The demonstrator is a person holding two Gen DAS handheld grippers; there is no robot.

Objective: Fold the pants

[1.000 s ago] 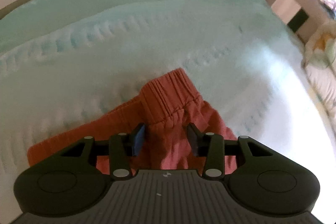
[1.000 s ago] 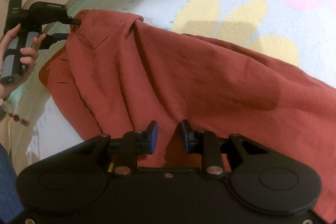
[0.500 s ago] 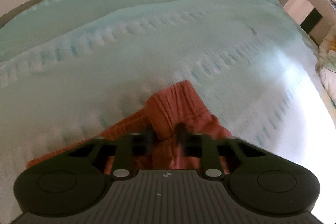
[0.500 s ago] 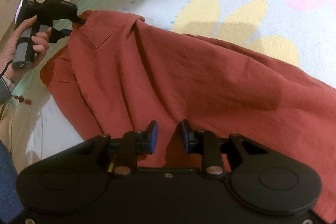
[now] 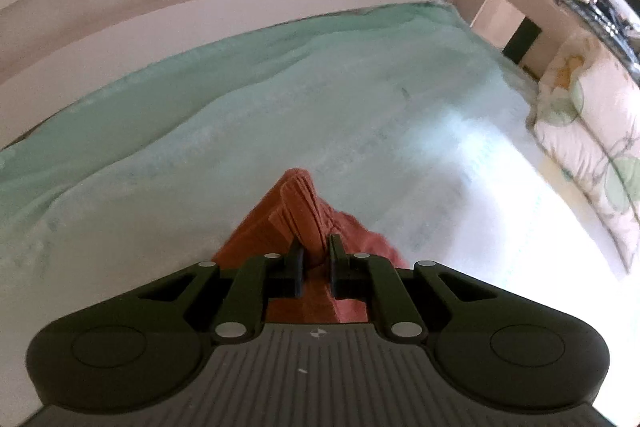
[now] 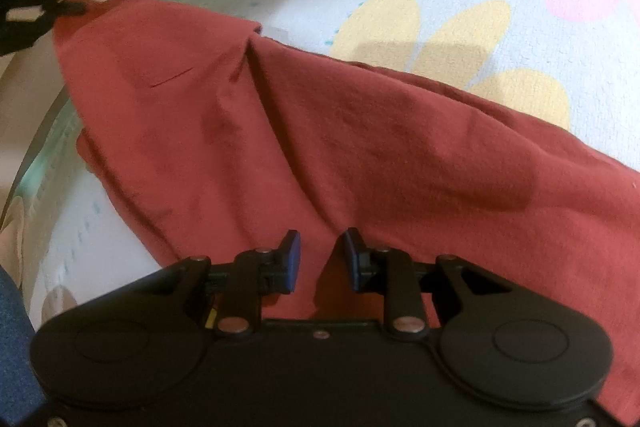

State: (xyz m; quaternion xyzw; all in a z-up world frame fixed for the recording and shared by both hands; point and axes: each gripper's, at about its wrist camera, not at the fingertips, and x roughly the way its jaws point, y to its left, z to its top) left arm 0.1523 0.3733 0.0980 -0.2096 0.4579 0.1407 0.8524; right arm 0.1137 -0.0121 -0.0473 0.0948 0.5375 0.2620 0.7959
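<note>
Rust-red pants lie spread across the bed. My left gripper has its jaws closing on the bunched elastic waistband, and the pads pinch the cloth. That corner hangs lifted off the bed. In the right wrist view the left gripper is at the far upper left, pulling the waistband corner up into a peak. My right gripper hovers low over the near part of the pants. Its blue pads stand apart with cloth lying under the gap and nothing pinched.
The bed has a mint green sheet and a white blanket with yellow and pink flowers. A white rail runs along the far side. A patterned pillow lies at the right. Blue cloth shows at the lower left.
The left gripper's jaws came together on the waistband, then rose, drawing that corner of the pants up off the bed. The right gripper stayed where it was.
</note>
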